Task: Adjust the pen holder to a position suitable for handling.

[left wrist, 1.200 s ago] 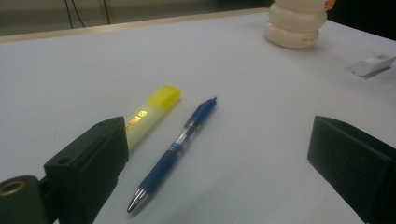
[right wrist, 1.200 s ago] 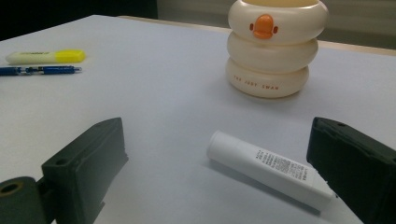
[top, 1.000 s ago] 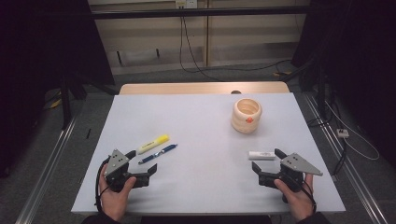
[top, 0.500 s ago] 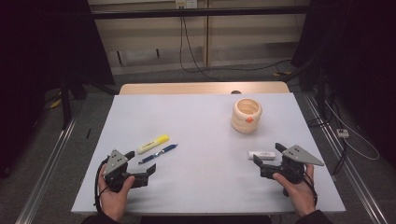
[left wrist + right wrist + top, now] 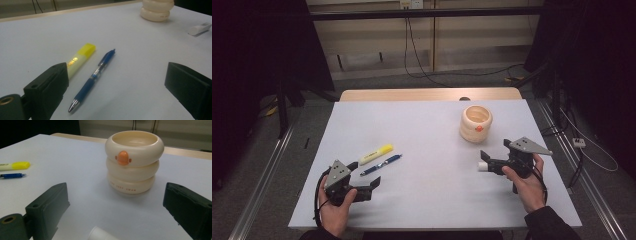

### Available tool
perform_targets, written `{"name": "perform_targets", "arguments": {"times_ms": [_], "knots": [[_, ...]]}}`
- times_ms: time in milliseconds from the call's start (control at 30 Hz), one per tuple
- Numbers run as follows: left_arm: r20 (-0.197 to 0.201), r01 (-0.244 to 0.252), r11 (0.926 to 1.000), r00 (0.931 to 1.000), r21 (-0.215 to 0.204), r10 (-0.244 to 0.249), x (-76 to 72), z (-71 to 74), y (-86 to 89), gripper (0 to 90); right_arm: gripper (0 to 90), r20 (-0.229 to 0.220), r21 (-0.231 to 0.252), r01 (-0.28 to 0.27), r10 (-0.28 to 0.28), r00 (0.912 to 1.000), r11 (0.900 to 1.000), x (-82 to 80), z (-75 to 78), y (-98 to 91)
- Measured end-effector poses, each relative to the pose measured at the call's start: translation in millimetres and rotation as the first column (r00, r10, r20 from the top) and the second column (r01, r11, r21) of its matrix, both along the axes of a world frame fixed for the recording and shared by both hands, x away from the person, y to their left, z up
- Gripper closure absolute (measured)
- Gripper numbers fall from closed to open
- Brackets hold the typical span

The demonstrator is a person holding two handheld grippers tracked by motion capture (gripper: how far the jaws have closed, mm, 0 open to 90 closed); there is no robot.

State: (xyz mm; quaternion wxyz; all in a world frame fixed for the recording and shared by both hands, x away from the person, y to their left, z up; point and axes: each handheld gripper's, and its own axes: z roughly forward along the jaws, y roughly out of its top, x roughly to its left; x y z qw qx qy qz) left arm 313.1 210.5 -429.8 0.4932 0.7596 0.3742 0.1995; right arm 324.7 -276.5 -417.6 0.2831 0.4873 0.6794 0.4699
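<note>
While the white tube (image 5: 482,166) lies on the table (image 5: 432,135) just below the right gripper (image 5: 490,162), on the near side of the cream holder (image 5: 476,123), that gripper's jaws gape wide, grasping nothing.

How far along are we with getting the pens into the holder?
Nothing is in the cream ring-stacked holder yet. The right tool hangs open over the white marker, not gripping it. The yellow highlighter and blue pen lie on the table before the open left tool.
</note>
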Motion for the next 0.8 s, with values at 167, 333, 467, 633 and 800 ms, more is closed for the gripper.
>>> {"name": "perform_targets", "arguments": {"times_ms": [167,333,467,633,800], "knots": [[-0.013,-0.012,0.9999,0.9998,-0.006,0.012,0.8,-0.9,4.0,5.2,7.8,0.007,-0.02,0.026,-0.026,0.9996,0.9994,14.9,9.2,-3.3],[-0.009,-0.005,1.0,0.9999,-0.006,0.005,0.1,-0.9,2.3,5.2,8.5,-0.022,-0.041,0.033,-0.034,0.9992,0.9986,25.3,15.5,-4.2],[-0.006,-0.008,0.9999,1.0,-0.007,0.008,-0.1,-0.7,3.4,5.2,9.6,-0.021,-0.085,0.04,-0.042,0.9989,0.9955,39.3,21.1,-5.3],[-0.009,-0.003,1.0,1.0,-0.005,0.003,0.4,-1.0,2.7,5.2,13.0,-0.043,-0.096,0.036,-0.04,0.9983,0.9947,58.9,27.3,-9.0],[-0.006,-0.003,1.0,1.0,0.003,0.003,-0.1,-1.0,3.2,5.2,14.0,-0.031,-0.1,0.061,-0.064,0.9974,0.9931,81.7,34.3,-10.4]]}}
